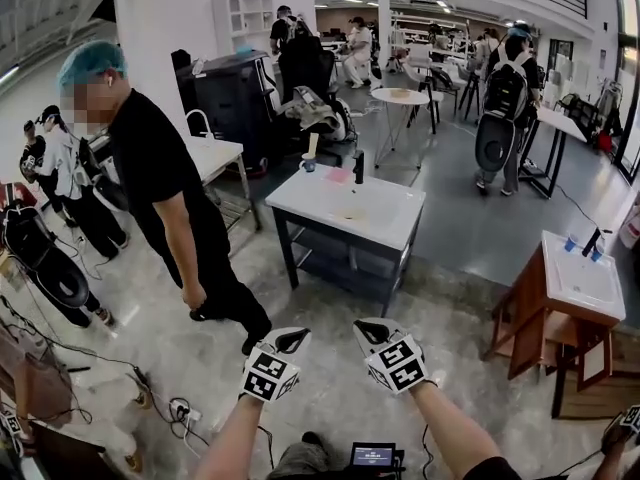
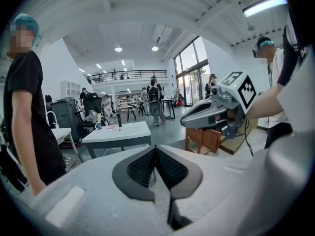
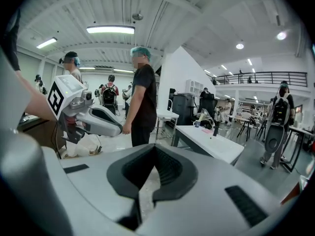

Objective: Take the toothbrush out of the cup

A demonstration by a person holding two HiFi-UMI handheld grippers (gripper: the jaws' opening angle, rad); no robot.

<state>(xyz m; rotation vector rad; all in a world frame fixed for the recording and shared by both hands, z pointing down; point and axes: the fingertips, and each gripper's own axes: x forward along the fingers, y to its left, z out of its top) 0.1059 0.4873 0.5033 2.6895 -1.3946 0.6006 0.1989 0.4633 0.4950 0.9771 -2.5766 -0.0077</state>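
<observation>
A white sink table stands on the floor ahead of me. At its far left corner is a small cup with a pale toothbrush upright in it, next to a black faucet. My left gripper and right gripper hover side by side well short of the table, both shut and empty. In the left gripper view its pads meet, with the cup far off. In the right gripper view the jaws are also together, and the cup is small in the distance.
A person in black with a teal cap stands left of the table. A wooden stand with a second white sink is at the right. Cables and a power strip lie on the floor at the left. Other people and tables fill the background.
</observation>
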